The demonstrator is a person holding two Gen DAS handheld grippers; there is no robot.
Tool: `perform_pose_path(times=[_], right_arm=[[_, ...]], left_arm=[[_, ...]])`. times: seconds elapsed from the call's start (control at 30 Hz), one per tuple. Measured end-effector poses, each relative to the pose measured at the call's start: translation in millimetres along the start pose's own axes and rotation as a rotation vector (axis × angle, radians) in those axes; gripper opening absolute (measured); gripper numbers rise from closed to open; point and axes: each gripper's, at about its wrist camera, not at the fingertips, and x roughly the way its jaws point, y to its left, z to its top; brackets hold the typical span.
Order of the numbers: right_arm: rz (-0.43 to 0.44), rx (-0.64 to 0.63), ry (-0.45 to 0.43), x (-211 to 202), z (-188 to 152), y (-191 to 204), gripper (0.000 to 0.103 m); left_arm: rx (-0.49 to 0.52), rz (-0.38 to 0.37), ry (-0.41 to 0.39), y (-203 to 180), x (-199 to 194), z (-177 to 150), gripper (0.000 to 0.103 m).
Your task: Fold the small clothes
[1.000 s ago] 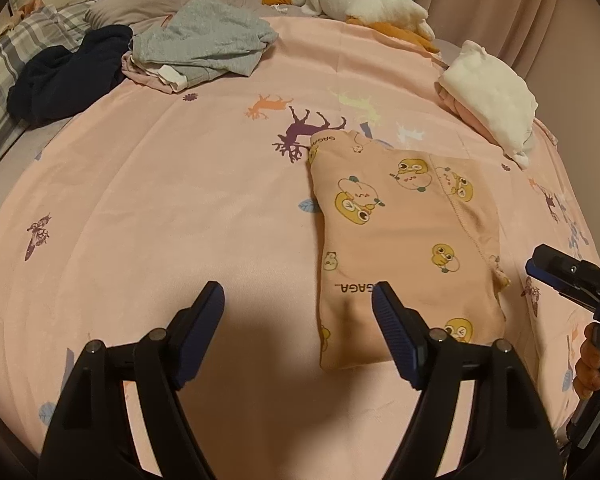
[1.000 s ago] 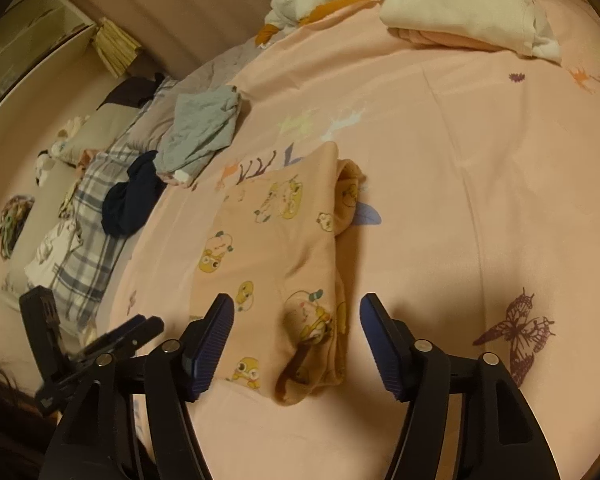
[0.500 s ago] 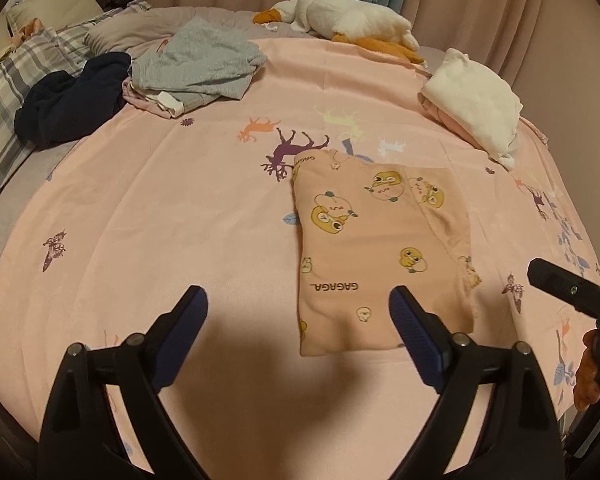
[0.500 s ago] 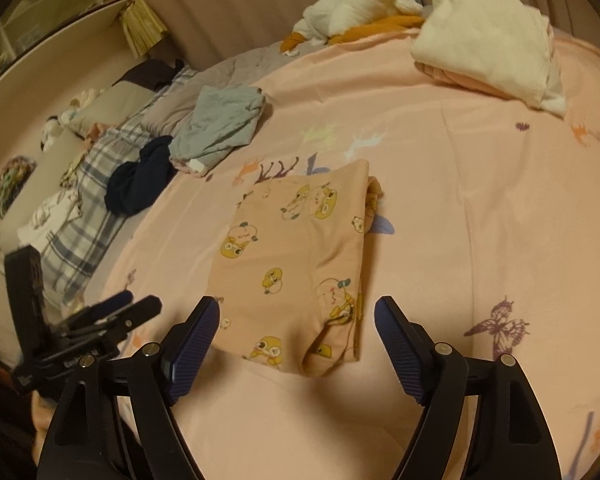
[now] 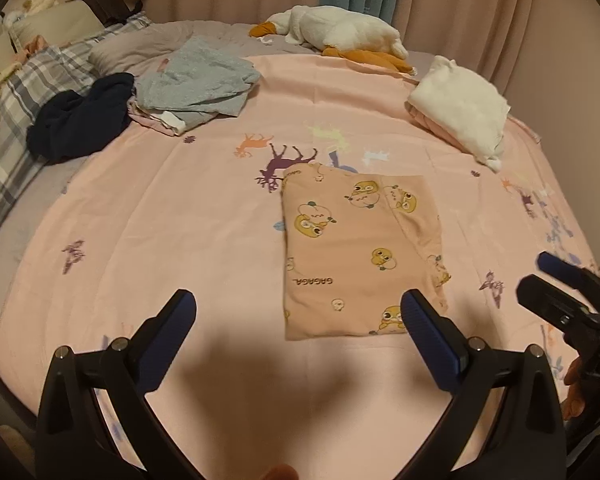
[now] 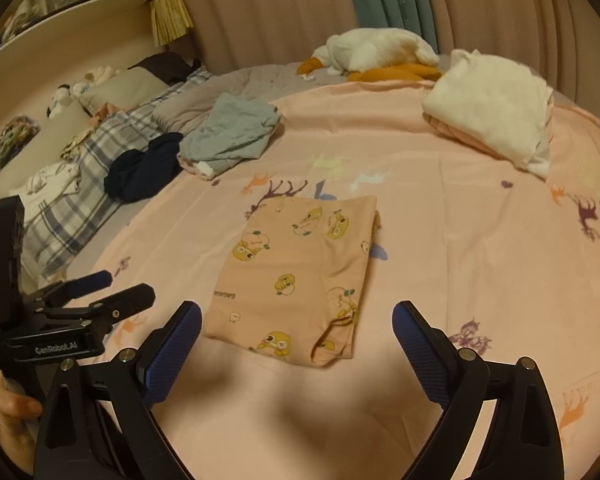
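A small peach garment with yellow cartoon prints (image 5: 360, 252) (image 6: 300, 272) lies folded into a flat rectangle on the pink bedsheet (image 5: 180, 220). My left gripper (image 5: 298, 312) hovers above the sheet just short of the garment's near edge, its jaws opening wide with nothing between them. My right gripper (image 6: 296, 320) hangs likewise before the garment's near edge, jaws opening, empty. Each gripper shows at the edge of the other's view, the right gripper (image 5: 564, 292) and the left gripper (image 6: 96, 296), with a hand on each handle.
A grey garment (image 5: 196, 84) on a small pile and a dark navy garment (image 5: 80, 116) lie at the far left. A folded white and pink stack (image 5: 460, 108) sits at the far right. A plush goose (image 5: 340, 36) lies by the curtains; plaid bedding (image 5: 8, 128) borders the left.
Both grippers have drawn back and risen away from the folded garment while their jaws spread wider. The garment has stayed flat on the sheet.
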Motion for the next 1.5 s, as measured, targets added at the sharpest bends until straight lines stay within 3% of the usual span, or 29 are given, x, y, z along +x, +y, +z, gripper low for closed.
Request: perform_pose_path(times=[0.3,0.53,1.5], right_arm=[[-0.05,-0.047,-0.047,-17.7,-0.8,14.1,0.102],[-0.067,-0.042,-0.021,-7.5,-5.5,16.2,0.102],[-0.05,-0.041,-0.008,-4.4,-6.7,24.1,0.102]], left_arm=[[0.035,0.047,0.013,-12.1,-12.1,-2.7,0.102],[0.048,0.044,0.006,-19.3,-14.2,-5.2,0.102],[0.022,0.042,0.014,-15.9,-10.7,-4.3,0.102]])
